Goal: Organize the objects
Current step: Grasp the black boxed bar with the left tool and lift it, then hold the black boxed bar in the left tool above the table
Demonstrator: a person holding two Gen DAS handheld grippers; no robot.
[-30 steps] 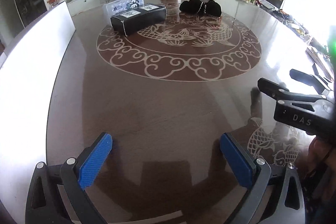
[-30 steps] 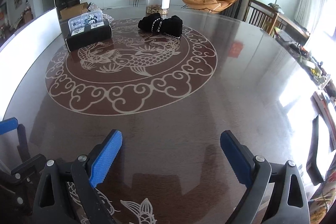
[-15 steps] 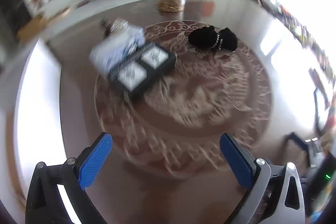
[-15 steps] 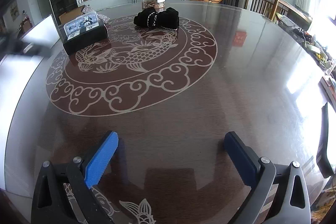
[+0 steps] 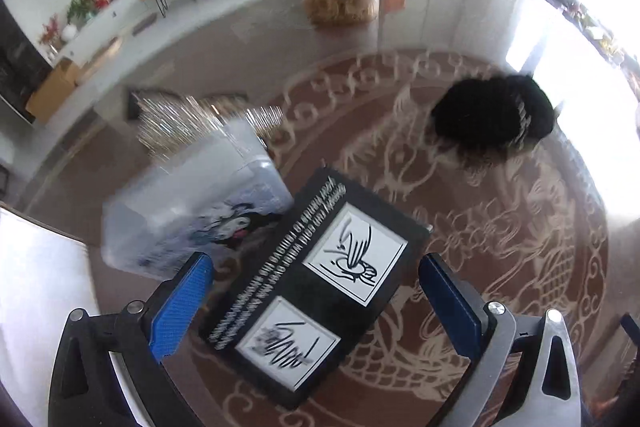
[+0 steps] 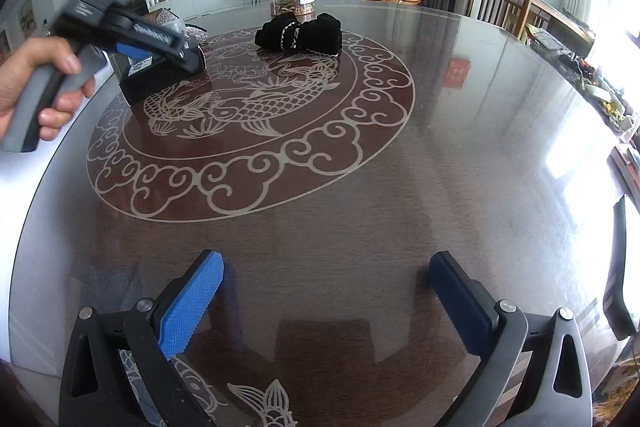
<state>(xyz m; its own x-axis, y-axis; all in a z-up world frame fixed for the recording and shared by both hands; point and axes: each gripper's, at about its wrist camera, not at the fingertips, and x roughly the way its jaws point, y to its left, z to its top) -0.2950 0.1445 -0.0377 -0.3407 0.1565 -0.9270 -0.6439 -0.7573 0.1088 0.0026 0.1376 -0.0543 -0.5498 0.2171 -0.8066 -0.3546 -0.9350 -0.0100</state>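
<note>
Since a second ago the left gripper (image 5: pixel 316 291) has swept across the surface (image 6: pixel 360 219); its jaws now stand wide apart over the black box (image 5: pixel 316 291), not touching it. Right gripper (image 6: pixel 324 291) jaws gape, empty. Just beyond the left jaw, a clear plastic case (image 5: pixel 192 211) crowds the box and could be knocked. Box lettering is blurred, unreadable.

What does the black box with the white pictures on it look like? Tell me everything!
The black box is a flat, long rectangle, maybe cardboard. Its top has two white square labels with black scribbly drawings, plus a strip of small white writing too blurry to read. It lies flat on the patterned table, turned at a slant. A clear plastic case sits right against one side. The left gripper hovers over it, jaws open, not touching.
</note>
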